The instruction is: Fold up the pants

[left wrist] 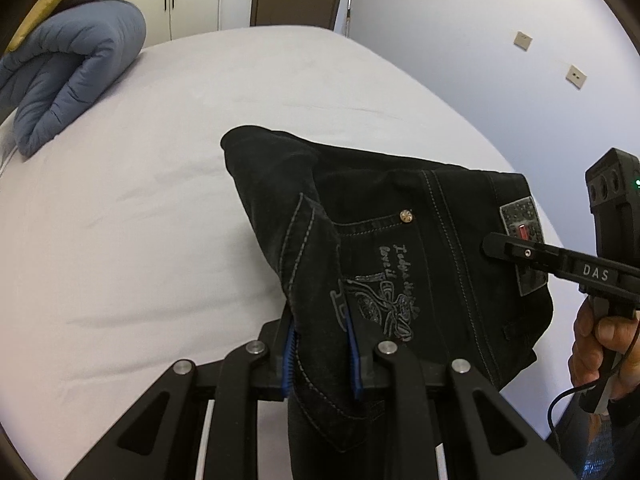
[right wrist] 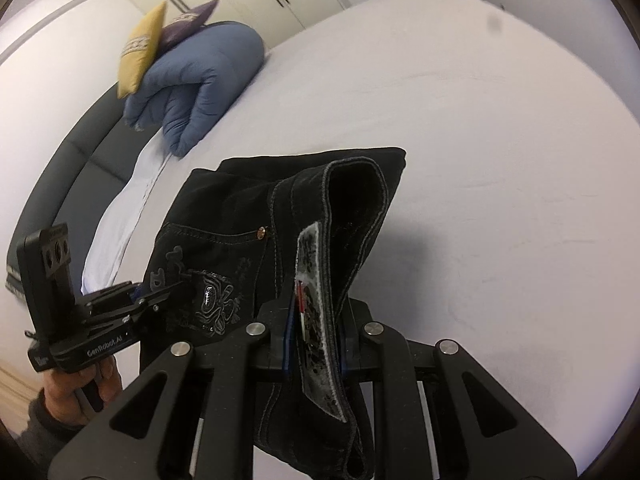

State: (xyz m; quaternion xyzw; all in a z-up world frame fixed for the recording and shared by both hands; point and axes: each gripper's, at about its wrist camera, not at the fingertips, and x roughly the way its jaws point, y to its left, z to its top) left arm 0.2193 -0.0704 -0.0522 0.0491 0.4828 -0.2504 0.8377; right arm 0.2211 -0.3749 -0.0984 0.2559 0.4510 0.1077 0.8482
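Both tools, left tool (left wrist: 322,354) and right tool (right wrist: 314,338), clamp the pants (left wrist: 380,248).

The pants (left wrist: 400,264) run past the bottom edge of both wrist views, so their legs are unseen. Beside the folded blue duvet (right wrist: 200,76), two cushions (right wrist: 160,36) are blurred, their patterns unreadable.

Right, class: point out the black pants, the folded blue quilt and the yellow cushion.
black pants (left wrist: 440,240): left wrist view, on the seat beside the back pocket.
folded blue quilt (right wrist: 208,68): right wrist view, on its top fold.
yellow cushion (right wrist: 140,52): right wrist view, on its face.
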